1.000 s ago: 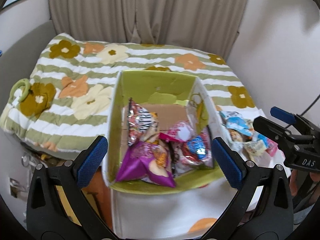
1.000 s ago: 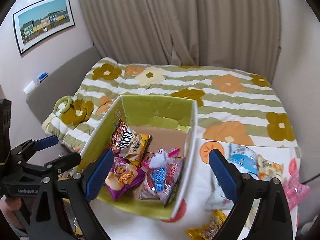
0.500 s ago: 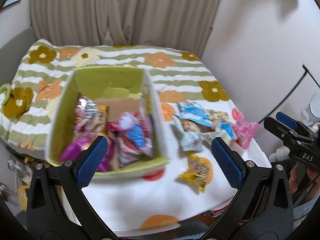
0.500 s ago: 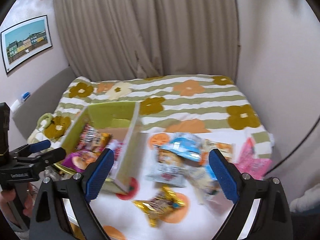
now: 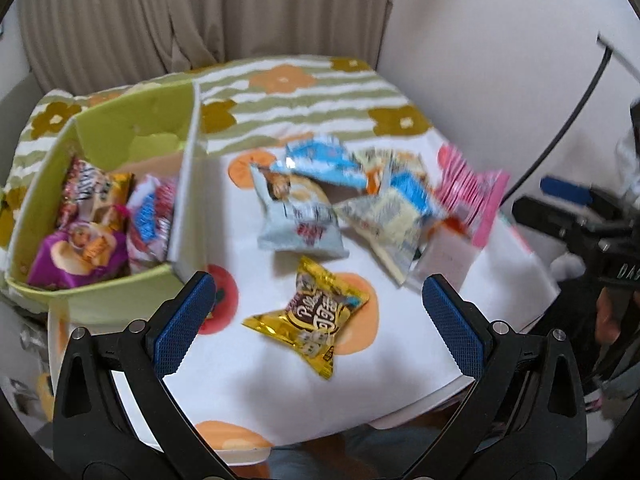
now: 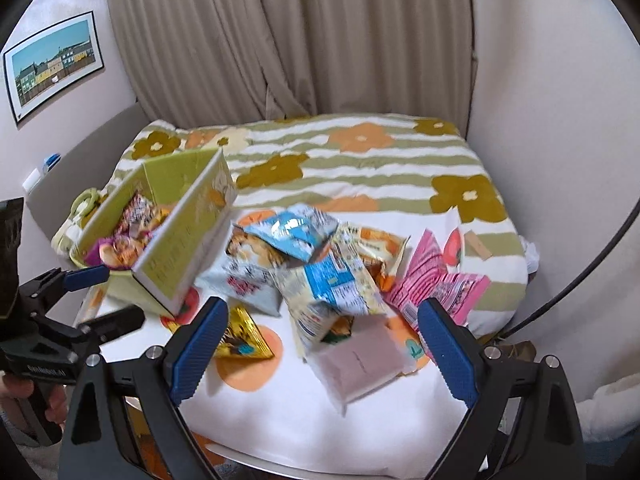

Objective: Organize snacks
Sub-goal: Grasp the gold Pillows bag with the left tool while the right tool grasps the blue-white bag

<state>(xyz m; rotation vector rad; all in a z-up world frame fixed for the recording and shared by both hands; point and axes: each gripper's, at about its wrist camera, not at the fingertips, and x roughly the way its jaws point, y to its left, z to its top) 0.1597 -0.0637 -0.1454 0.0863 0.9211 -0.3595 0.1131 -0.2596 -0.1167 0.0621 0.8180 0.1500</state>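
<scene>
Currently bed [image 6: 360,168] behind, bench [image 5: 280,380] in front. Green box [image 5: 120,120] on bench left, part-filled with snacks. Loose packets [image 5: 360,200] piled right of it, gold packet [image 5: 312,316] nearest. Left gripper [image 5: 316,320] and right gripper [image 6: 316,348]: jaws wide apart, holding nothing.

Both grippers swing right since a second ago: the left gripper [image 5: 318,316] leaves the green box [image 5: 120,128] and now hovers over the gold packet [image 5: 310,316]; the right gripper [image 6: 320,344] now faces the loose snack pile [image 6: 320,264], box off to its left.
</scene>
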